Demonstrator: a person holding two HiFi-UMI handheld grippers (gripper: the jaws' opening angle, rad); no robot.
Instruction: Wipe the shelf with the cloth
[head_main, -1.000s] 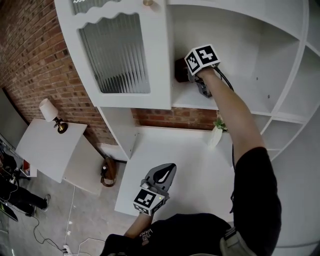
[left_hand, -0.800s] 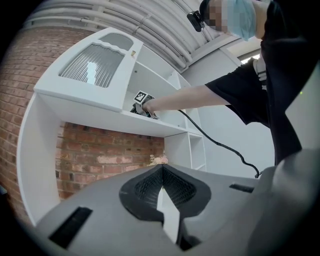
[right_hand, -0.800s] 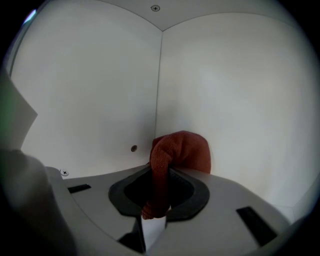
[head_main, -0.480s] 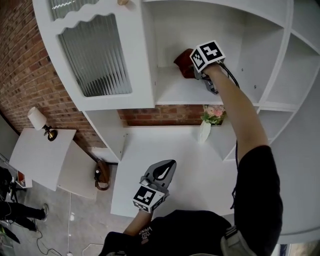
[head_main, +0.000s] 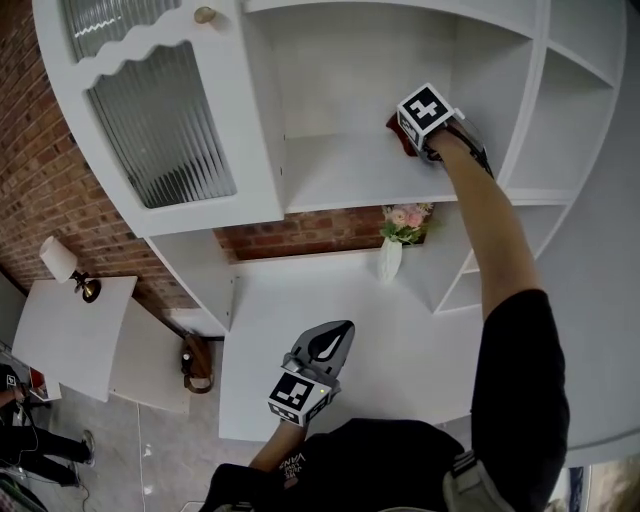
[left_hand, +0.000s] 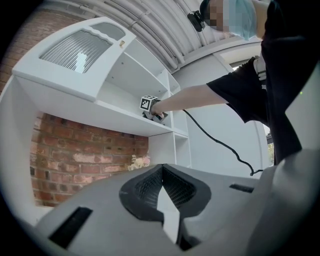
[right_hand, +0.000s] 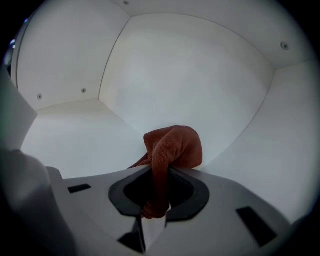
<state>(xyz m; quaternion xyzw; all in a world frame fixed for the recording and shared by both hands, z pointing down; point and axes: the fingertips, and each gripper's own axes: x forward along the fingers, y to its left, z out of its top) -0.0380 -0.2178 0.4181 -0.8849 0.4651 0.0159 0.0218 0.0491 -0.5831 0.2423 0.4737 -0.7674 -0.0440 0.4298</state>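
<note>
— Head view first: what's moved?
— The right gripper (head_main: 425, 135) has swept the rust-red cloth (head_main: 398, 128) along the shelf (head_main: 340, 175) from its left part to the right end. I'd judge this pass nearly finished. The left gripper (head_main: 310, 372) hangs low over the white desktop (head_main: 300, 300).
— Left gripper view?
— Jaws together, nothing between them. There's a brick wall (left_hand: 85, 155) beyond.
— Right gripper view?
— Jaws clamped on the cloth, which is bunched toward the bare white back corner.

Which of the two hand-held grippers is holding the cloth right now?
The right hand-held gripper, up in the white shelf: its jaws pinch the rust-red woven cloth. The left hand-held gripper is low, shut on nothing.
</note>
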